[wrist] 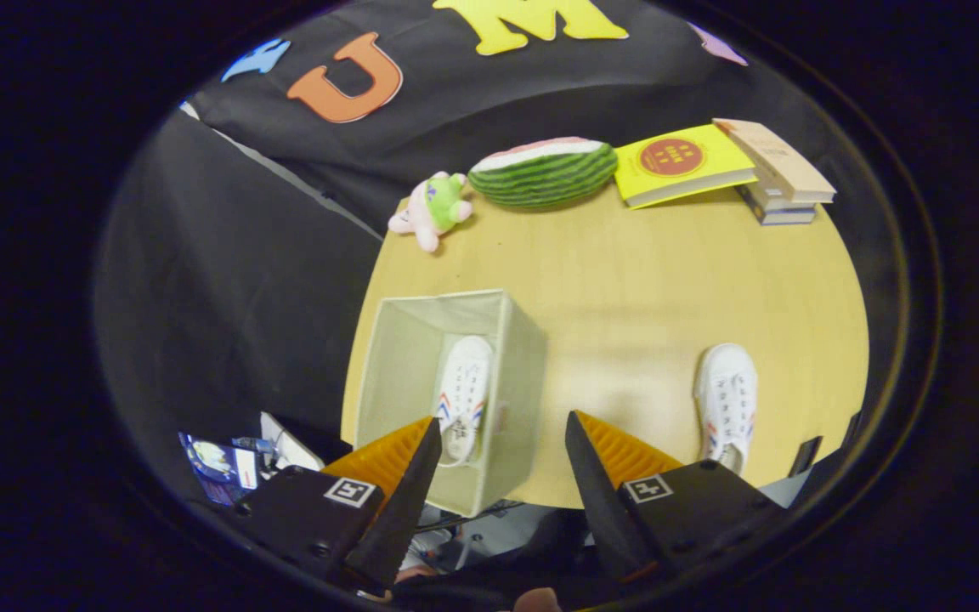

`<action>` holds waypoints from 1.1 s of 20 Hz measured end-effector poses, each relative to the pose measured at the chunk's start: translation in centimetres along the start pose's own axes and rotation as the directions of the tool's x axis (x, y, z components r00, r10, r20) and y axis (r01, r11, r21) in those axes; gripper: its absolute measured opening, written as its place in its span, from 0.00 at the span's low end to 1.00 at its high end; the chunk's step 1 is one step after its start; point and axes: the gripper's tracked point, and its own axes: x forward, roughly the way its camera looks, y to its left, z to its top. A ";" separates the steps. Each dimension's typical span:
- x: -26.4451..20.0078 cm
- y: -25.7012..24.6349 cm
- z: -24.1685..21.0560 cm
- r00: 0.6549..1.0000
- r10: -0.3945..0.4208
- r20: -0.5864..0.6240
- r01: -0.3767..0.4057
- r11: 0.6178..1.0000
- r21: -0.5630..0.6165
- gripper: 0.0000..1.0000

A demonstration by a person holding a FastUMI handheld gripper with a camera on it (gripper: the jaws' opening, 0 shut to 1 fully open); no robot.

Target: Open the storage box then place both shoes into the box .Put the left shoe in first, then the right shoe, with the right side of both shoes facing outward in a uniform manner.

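Hovering high over the table (625,280), the gripper (502,455) has its fingers spread wide and holds nothing; one shoe (464,391) already lies in the open storage box (409,357) at about eleven o'clock. The second shoe (727,399) rests on the bare wood at two o'clock, well apart from the box. It looks a light, soft canvas sneaker with a firmer rubber sole, so pinching across the heel collar seems the surest hold

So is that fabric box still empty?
No. One white shoe lies inside the open box; the other shoe sits on the table. Fingers open, holding nothing.
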 end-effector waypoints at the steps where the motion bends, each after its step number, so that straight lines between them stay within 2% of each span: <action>1: -0.7 -2.7 -0.1 0.999 -0.036 0.005 0.036 0.999 -0.007 0.91; 5: -2.2 -11.5 -2.1 0.991 -0.129 -0.032 0.130 0.991 0.020 0.91; 10: -0.6 -21.3 -5.7 0.966 -0.210 -0.148 0.219 0.975 0.047 0.91; 16: 3.4 -26.1 -9.2 0.945 -0.225 -0.237 0.232 0.973 0.005 0.91; 19: 5.4 -28.0 -9.2 0.939 -0.238 -0.250 0.250 0.968 0.016 0.91; 22: 6.9 -28.1 -9.8 0.936 -0.216 -0.280 0.228 0.974 0.012 0.91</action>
